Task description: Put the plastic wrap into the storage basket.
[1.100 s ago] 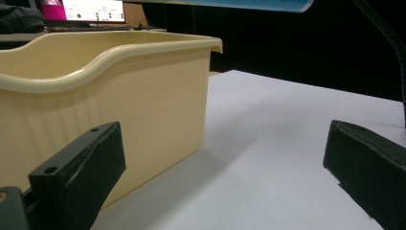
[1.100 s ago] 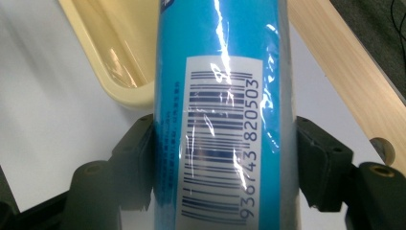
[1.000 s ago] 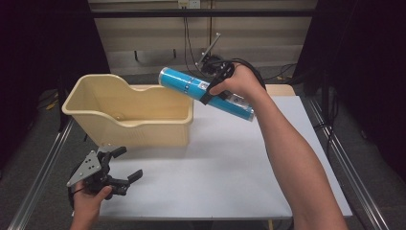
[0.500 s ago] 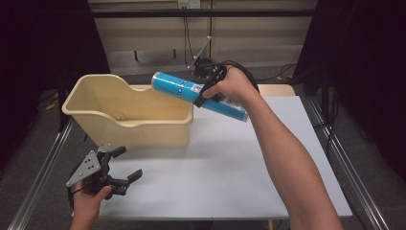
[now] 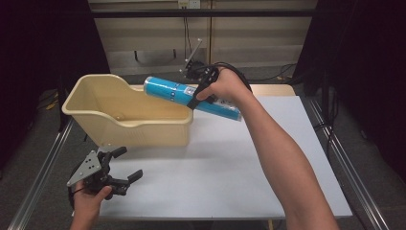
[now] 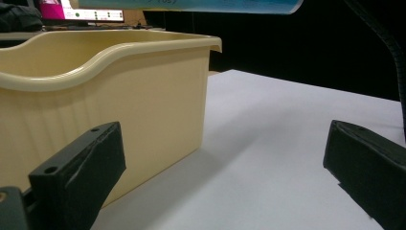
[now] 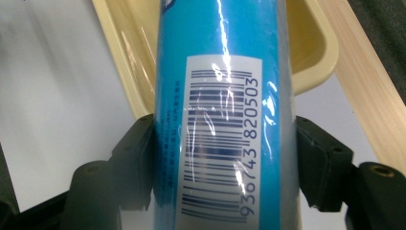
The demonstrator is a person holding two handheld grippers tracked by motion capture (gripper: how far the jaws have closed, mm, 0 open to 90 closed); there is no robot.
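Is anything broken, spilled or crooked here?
Nothing is broken or spilled. The blue tube is tilted in the air above the cream bin's end, gripped across its middle by the right claw. The left claw sits open and unused.

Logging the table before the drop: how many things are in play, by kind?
Blue tube, clamped in the right gripper: 1
Cream bin: 1
Grippers, with the left gripper open over the white table: 2
Total: 4
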